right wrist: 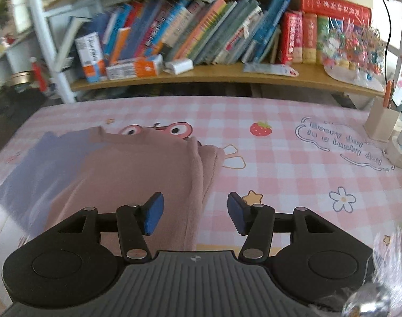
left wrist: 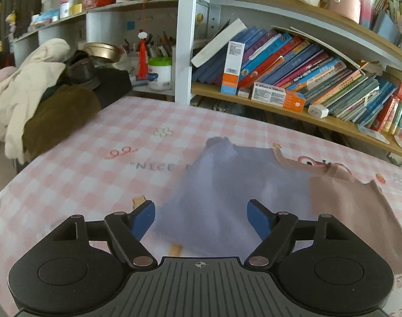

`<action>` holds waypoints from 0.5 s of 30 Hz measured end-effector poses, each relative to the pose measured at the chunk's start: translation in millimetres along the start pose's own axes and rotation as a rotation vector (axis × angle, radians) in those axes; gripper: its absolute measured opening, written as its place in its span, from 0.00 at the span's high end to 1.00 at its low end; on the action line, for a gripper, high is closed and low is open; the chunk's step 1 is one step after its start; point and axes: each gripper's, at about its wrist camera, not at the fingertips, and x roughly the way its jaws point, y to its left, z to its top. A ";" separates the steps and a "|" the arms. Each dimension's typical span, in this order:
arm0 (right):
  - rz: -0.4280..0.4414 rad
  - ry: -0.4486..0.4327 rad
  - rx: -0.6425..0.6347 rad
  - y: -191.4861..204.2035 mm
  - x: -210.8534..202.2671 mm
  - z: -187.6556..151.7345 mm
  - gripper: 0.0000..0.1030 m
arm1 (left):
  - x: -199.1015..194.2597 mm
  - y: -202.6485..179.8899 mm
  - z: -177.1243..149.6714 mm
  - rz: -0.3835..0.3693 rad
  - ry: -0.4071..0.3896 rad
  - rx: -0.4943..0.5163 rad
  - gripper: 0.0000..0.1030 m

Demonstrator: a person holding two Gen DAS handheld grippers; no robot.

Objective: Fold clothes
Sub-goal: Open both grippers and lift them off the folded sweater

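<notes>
A garment lies flat on the pink checked tablecloth (left wrist: 95,142). Its lavender part (left wrist: 216,185) is on the left and its dusty-pink part (left wrist: 359,211) on the right. In the right wrist view the dusty-pink part (right wrist: 137,169) fills the middle left, with a bunched fold (right wrist: 206,166) along its right edge and the lavender part (right wrist: 42,169) at far left. My left gripper (left wrist: 201,218) is open and empty above the lavender part. My right gripper (right wrist: 195,212) is open and empty above the pink part's right edge.
A pile of cream and brown clothes (left wrist: 34,97) sits at the table's far left. A bookshelf with leaning books (left wrist: 293,63) runs along the back. A wooden holder (right wrist: 380,121) and white containers stand at the right edge. Crinkled plastic (right wrist: 386,277) shows at the lower right.
</notes>
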 end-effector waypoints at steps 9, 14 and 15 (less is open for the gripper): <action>0.077 -0.064 -0.141 4.1 -43.9 -38.3 0.37 | -27.9 -45.2 -29.6 0.024 0.035 0.004 0.18; 0.074 -0.064 -0.116 -13.7 -49.7 -42.4 0.37 | -32.6 -59.1 -35.0 0.025 0.039 0.010 0.18; 0.069 -0.065 -0.106 -17.8 -50.2 -42.6 0.37 | -32.1 -61.4 -35.8 0.027 0.043 0.005 0.18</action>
